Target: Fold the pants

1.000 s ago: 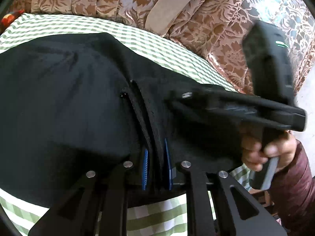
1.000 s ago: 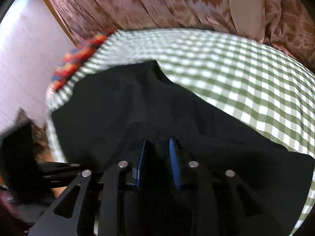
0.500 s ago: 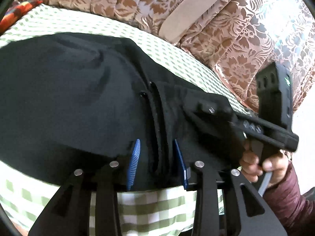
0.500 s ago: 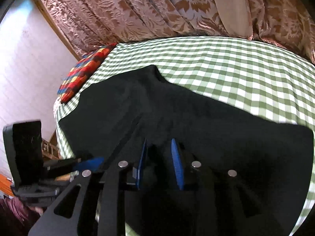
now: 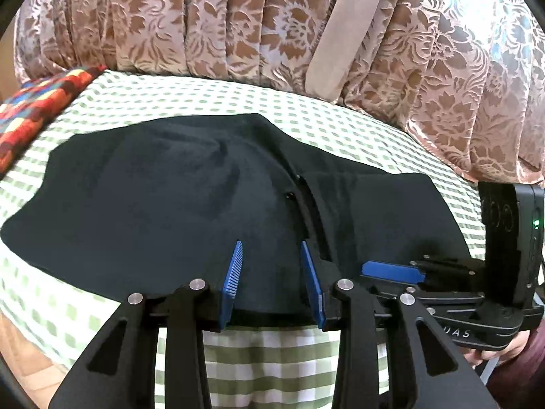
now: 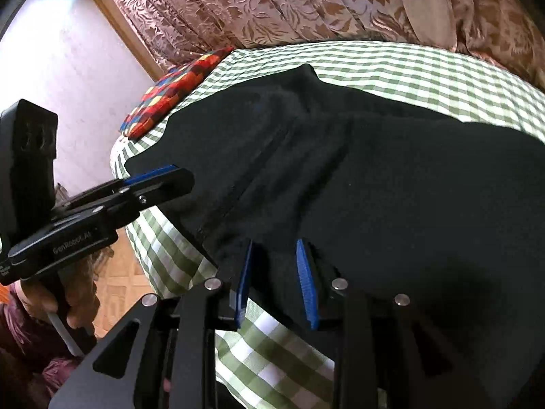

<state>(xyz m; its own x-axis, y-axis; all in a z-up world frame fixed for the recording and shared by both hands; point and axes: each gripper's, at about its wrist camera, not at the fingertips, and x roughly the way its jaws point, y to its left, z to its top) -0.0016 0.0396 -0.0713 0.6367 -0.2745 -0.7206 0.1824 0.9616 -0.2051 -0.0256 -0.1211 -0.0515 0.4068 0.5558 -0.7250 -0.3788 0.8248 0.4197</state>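
The black fabric pants (image 5: 190, 197) lie folded and spread flat on the green-and-white checked bedsheet (image 5: 211, 99), directly ahead of both claws.

Left gripper (image 5: 272, 279): its ribbed blue pads (image 5: 233, 274) stand apart, released, with nothing pinched between them. The near hem of the pants lies just beyond and below the tips. A seam with a small dark opening runs away from the right-hand pad.

Right gripper (image 6: 277, 281): its blue pads (image 6: 305, 283) are parted over the near edge of the pants, where the cloth drapes off the mattress. Cloth shows behind the gap; no pinch is visible, so it reads as released.

In the right wrist view the left gripper (image 6: 163, 179) is seen at the left, its tips at the pants' edge, gripped by a hand (image 6: 73, 301). Behind the bed, beyond the claws, hangs a brown floral curtain (image 5: 238, 24); a multicoloured patchwork cushion (image 5: 37, 102) lies at the far left.
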